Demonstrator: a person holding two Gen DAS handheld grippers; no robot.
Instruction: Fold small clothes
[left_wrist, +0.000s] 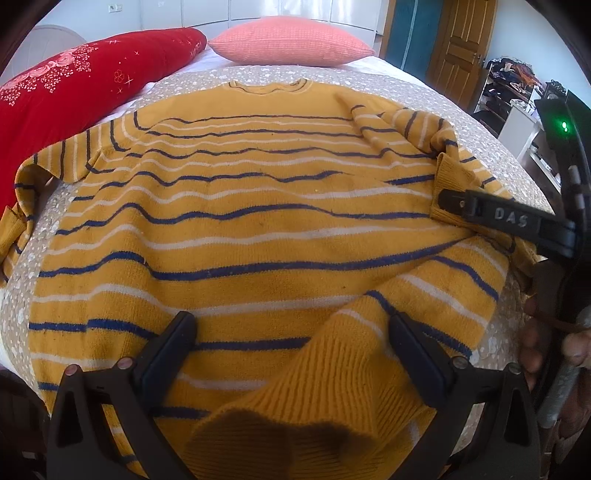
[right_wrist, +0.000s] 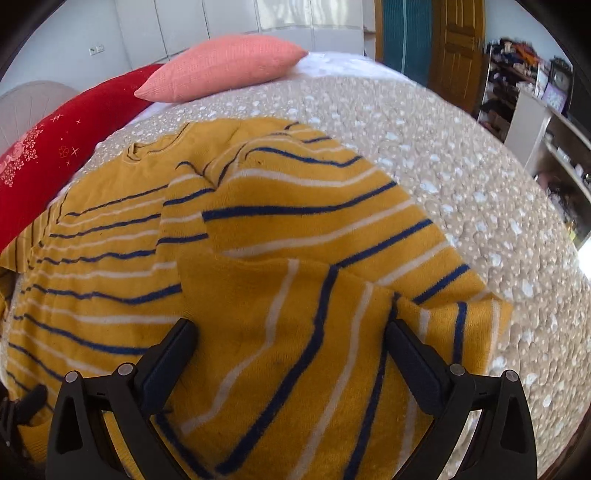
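Bedroom scene: bed (left_wrist: 424, 92) with speckled cover, free surface toward its right edge. Red pillow (left_wrist: 74, 81) and pink pillow (left_wrist: 291, 40) at the head. Striped sweater (left_wrist: 240, 206) lies centrally, right side folded inward. Left tool (left_wrist: 291, 339) and right tool (right_wrist: 290, 343) spread wide over fabric.

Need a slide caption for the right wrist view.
Open right gripper over the folded-in side of a striped yellow sweater on the bed.

Far side: pink pillow (left_wrist: 293, 40), red pillow (left_wrist: 74, 85) to its left. Speckled beige bedspread (right_wrist: 461, 177). Wooden door (left_wrist: 461, 44), cluttered shelves (left_wrist: 513, 85) far right.
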